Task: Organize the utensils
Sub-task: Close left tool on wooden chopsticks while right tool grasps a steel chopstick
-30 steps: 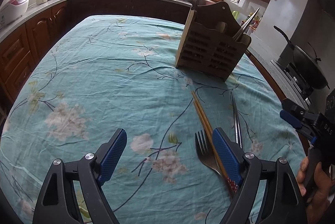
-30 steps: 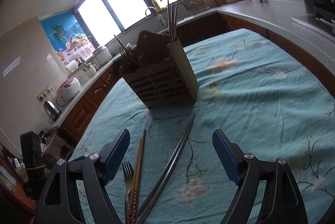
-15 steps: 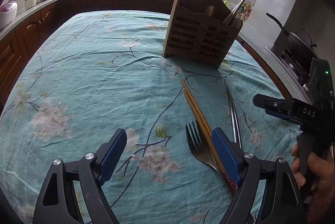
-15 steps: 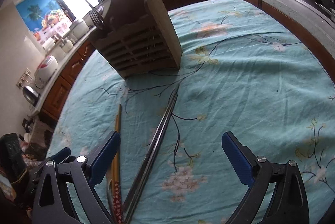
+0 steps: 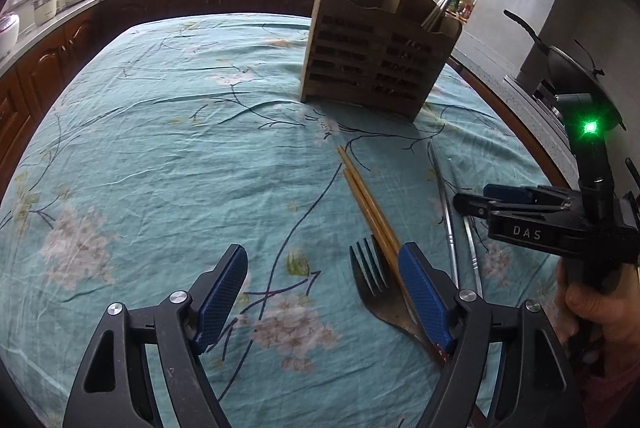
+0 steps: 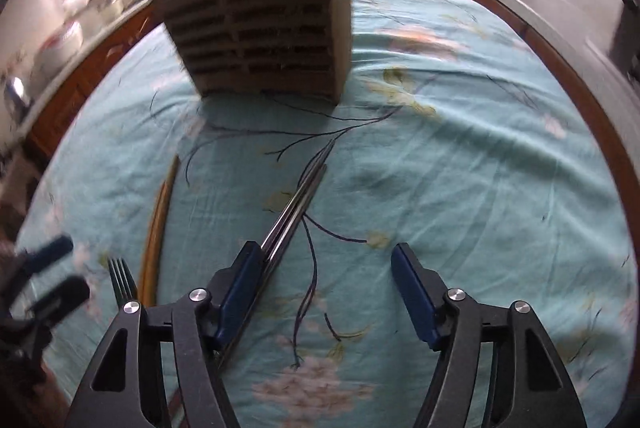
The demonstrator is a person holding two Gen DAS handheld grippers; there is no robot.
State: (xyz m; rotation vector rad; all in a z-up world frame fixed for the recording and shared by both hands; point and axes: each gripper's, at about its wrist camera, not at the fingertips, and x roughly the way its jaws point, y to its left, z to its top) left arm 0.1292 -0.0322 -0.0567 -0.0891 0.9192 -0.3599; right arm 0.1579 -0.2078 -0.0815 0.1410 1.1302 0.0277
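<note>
Broadly, a teal floral tablecloth carries a slatted brown wooden utensil caddy; before it lie wooden chopsticks, steel chopsticks and a dark metal fork. Both tongs have been narrowing: left gripper gapes emptily beside the fork, right gripper gapes, its left pad against the steel pair

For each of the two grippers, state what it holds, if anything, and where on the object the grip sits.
Nothing is held. The left gripper is open over bare tablecloth. The right gripper, jaws just closing, has metal chopsticks beside its left pad, ungripped.
</note>
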